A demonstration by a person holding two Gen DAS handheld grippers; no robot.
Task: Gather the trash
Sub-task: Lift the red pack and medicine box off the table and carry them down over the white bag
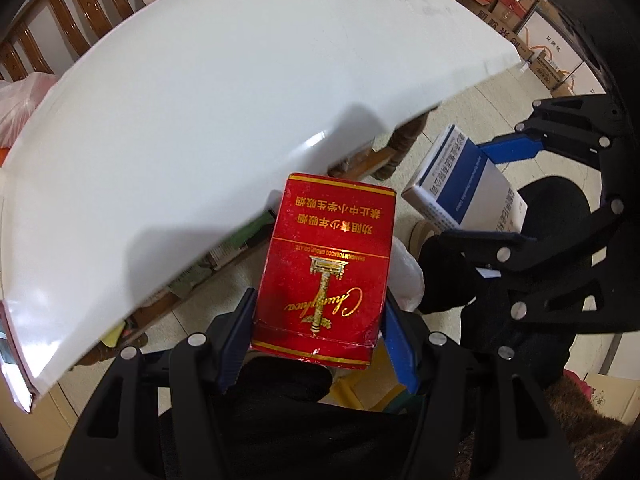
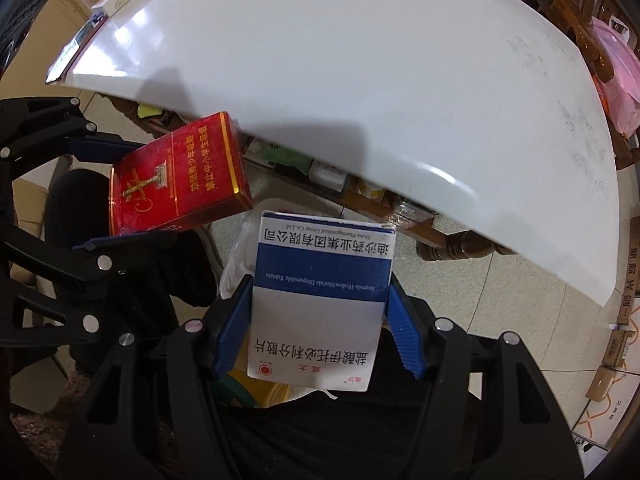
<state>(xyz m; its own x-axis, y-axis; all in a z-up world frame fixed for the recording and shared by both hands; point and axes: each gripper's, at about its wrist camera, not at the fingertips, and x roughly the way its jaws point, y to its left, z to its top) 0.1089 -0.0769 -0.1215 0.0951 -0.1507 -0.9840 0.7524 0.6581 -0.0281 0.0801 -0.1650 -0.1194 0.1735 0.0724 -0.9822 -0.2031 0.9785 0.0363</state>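
My left gripper [image 1: 318,320] is shut on a red cigarette pack [image 1: 326,268] with gold print, its blue pads pressing on the pack's two sides. It points down past the edge of the white table [image 1: 200,120]. Beside it, my right gripper [image 2: 320,320] is shut on a white-and-blue medicine box [image 2: 320,300]. Each view shows the other hand: the medicine box [image 1: 460,184] to the right, the red pack [image 2: 180,184] to the left. A white plastic bag [image 2: 240,252] lies below both boxes, partly hidden by them.
The table's curved edge [image 2: 400,168] runs just behind the boxes, with cluttered shelves under it. A yellow object [image 2: 260,392] sits low beside the bag. A person's dark-clothed legs [image 1: 560,208] are close by. Cardboard boxes [image 1: 516,0] stand on the floor, and a pink bag [image 2: 616,76] by wooden chairs.
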